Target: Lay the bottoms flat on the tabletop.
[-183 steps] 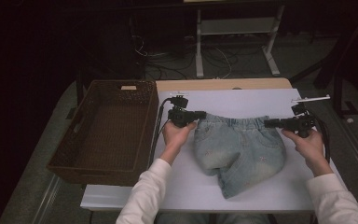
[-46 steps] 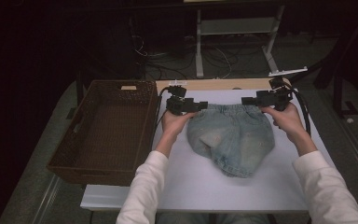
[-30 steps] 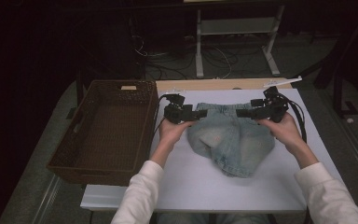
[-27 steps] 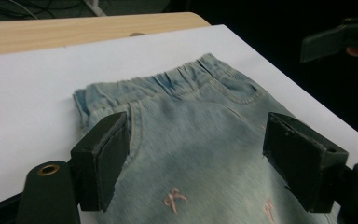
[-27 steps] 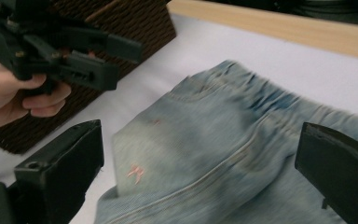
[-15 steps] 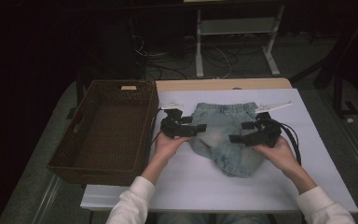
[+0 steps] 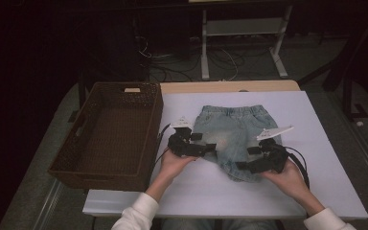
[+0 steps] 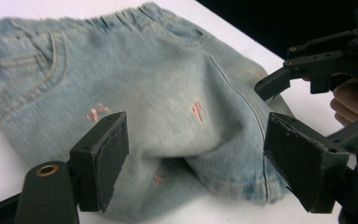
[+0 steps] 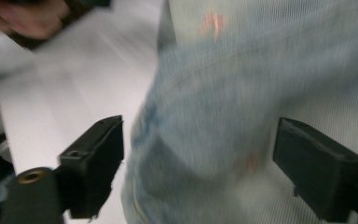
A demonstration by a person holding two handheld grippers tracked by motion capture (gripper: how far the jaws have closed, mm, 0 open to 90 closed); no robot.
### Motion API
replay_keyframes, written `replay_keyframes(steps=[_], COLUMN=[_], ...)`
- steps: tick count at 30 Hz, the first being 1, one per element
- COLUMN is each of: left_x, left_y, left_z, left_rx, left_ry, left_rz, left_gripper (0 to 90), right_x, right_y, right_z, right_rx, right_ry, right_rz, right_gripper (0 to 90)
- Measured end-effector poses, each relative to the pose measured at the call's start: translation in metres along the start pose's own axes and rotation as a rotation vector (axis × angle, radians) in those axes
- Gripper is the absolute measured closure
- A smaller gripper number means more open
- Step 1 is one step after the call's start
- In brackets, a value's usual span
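Light blue denim shorts lie on the white table cover, waistband at the far side, with one leg folded over the other. My left gripper is open at the shorts' left edge; in the left gripper view its jaws straddle the folded leg of the shorts without pressing it. My right gripper is at the near hem. Its jaws have just been closing and stand open, with the hem of the shorts between the pads, untouched.
A brown wicker basket stands left of the shorts, against the white cover. Beyond the table's far wooden edge are a white metal stand and cables on the dark floor.
Both hands have come from the waistband toward the near side, down along the shorts to its lower part. The right jaws have narrowed. The shorts lie still.
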State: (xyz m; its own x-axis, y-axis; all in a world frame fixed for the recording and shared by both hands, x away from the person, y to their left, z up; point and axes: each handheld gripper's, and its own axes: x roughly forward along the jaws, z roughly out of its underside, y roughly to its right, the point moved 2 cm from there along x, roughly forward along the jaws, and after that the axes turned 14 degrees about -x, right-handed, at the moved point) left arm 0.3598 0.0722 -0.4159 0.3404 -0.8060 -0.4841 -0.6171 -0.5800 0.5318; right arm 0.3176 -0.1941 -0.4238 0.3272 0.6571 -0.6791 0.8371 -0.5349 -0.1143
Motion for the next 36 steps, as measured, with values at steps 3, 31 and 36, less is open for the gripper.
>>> replay_keyframes(steps=[3,31,36], left_x=[-0.001,-0.001,0.004], left_y=[0.000,-0.005,0.001], left_z=[0.008,0.015,0.015], left_rx=[-0.011,-0.032,-0.020], left_ry=[-0.004,-0.017,-0.041], left_rz=[0.001,0.000,0.025], left_gripper=[21.7,24.1,28.2], right_x=[0.004,-0.036,-0.040], right_y=[-0.004,0.038,0.060], right_z=[0.012,0.006,0.009], right_rx=[0.024,0.042,0.096], right_ry=[-0.038,0.078,0.101], right_rz=[-0.015,0.032,0.060], right_gripper=[25.9,89.4,89.4])
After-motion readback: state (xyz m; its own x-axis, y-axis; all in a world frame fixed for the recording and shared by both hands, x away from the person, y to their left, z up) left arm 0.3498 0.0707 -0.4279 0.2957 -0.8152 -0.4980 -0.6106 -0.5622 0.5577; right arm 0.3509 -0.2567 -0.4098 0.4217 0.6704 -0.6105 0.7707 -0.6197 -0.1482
